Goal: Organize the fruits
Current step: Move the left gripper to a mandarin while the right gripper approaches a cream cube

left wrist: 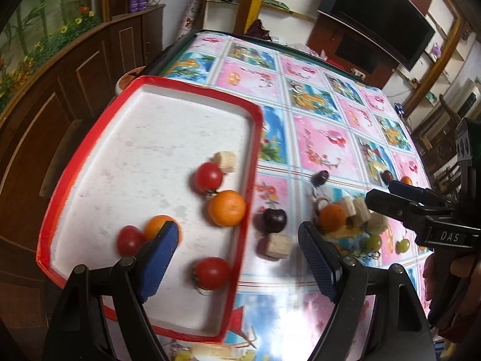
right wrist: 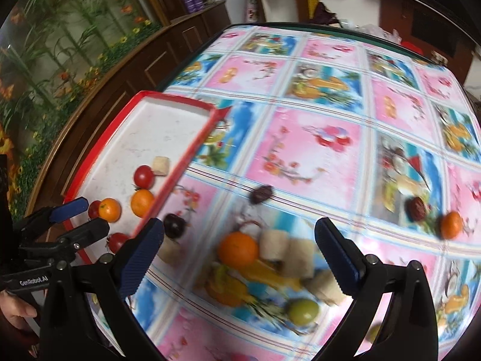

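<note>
A red-rimmed white tray [left wrist: 150,87] [right wrist: 180,102] lies at the table's left. It holds three red tomatoes [left wrist: 207,177], two oranges [left wrist: 227,207] and a banana piece [left wrist: 225,161]. My left gripper [left wrist: 239,255] hangs open over the tray's right rim, with nothing between its pads. Right of the tray, the table carries a dark plum [left wrist: 274,219] [right wrist: 174,225], an orange [right wrist: 237,248], banana pieces [right wrist: 273,245] and a green grape [right wrist: 302,311]. My right gripper [right wrist: 242,258] stands wide open above that orange and the banana pieces, touching none.
Farther out on the patterned tablecloth [right wrist: 315,138] lie two dark dates [right wrist: 261,194] [right wrist: 416,207] and a small orange [right wrist: 451,224]. A wooden cabinet [left wrist: 60,90] runs along the table's left side. The other gripper [left wrist: 390,195] shows at the right of the left wrist view.
</note>
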Available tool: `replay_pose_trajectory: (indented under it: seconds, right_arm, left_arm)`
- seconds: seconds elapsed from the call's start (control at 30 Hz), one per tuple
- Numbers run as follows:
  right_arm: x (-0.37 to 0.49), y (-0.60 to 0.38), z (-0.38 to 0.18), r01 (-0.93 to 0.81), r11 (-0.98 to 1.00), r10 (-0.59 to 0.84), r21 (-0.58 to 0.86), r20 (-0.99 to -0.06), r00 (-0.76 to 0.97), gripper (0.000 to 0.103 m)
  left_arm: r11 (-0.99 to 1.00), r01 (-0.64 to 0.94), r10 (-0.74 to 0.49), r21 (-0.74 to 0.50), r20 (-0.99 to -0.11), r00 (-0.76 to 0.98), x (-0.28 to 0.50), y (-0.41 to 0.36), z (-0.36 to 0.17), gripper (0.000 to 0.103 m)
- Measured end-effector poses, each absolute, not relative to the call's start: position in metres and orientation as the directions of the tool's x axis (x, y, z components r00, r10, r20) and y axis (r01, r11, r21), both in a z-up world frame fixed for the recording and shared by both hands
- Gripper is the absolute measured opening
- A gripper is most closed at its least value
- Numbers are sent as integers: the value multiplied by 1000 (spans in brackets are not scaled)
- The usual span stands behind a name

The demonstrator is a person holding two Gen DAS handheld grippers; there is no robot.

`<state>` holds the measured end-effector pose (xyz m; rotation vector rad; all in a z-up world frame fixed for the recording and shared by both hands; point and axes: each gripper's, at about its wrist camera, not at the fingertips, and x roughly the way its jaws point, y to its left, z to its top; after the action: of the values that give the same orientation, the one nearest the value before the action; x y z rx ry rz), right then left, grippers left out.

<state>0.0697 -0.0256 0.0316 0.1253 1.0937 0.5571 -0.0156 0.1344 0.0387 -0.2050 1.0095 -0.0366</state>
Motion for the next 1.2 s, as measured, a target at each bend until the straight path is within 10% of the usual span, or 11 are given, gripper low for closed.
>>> replay_pose_trajectory:
  seconds: [0.9, 1.2]
  right_arm:
    - [37, -120, -15, -221, 894, 443, 390, -847, 296, 100]
    - [47, -98, -19, -303, 888, 425, 345, -867, 258, 74]
  left_arm:
    - [955, 261, -241, -143, -885, 398, 19, 23, 4, 81]
    - [939, 338, -201, -64, -900, 386, 35, 11, -10, 77]
